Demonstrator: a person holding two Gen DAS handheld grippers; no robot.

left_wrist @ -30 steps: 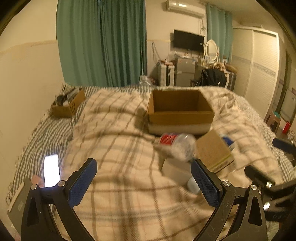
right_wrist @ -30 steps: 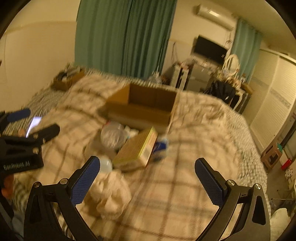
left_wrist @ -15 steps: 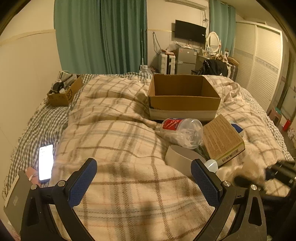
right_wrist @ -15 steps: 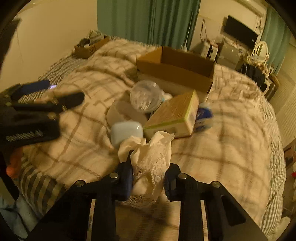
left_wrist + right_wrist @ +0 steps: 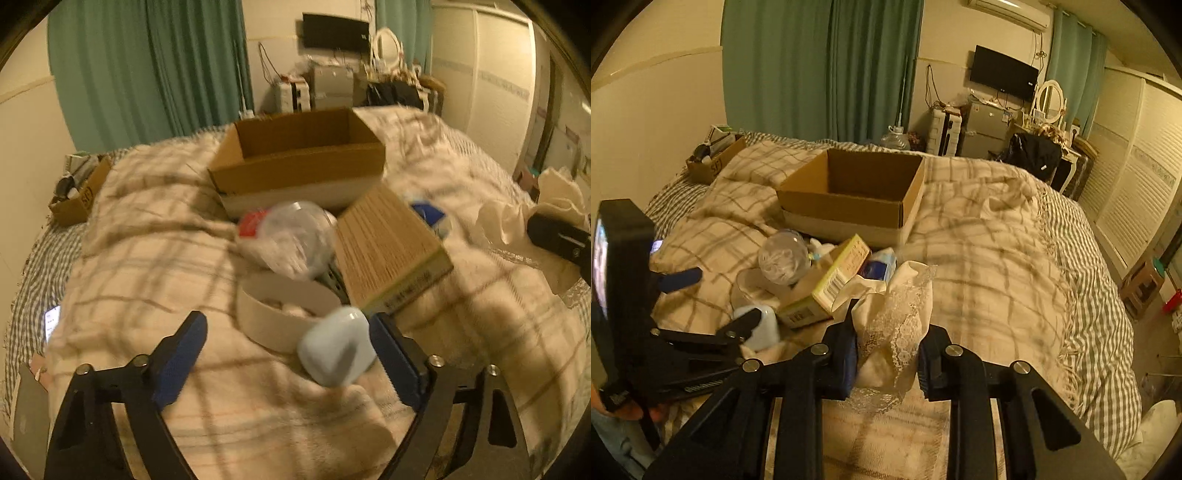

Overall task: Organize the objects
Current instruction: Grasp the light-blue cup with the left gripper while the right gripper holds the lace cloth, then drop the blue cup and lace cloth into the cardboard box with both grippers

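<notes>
My right gripper (image 5: 886, 354) is shut on a white lace cloth (image 5: 894, 317) and holds it above the bed. My left gripper (image 5: 288, 354) is open, its right finger beside a pale blue case (image 5: 336, 347). Behind that case lie a white round dish (image 5: 269, 321), a clear plastic bottle (image 5: 288, 240) with a red label, a tan box (image 5: 388, 251) and a blue packet (image 5: 428, 218). An open cardboard box (image 5: 295, 173) stands further back; it also shows in the right wrist view (image 5: 849, 199).
The bed has a plaid blanket (image 5: 979, 258). A small cardboard box (image 5: 79, 195) of items sits at the far left. A lit phone (image 5: 51, 321) lies at the left edge. Cabinets and a wardrobe (image 5: 1137, 177) stand beyond the bed.
My right gripper closed on the lace cloth and lifted it off the bed. My left gripper moved forward and right, up to the pale blue case.
</notes>
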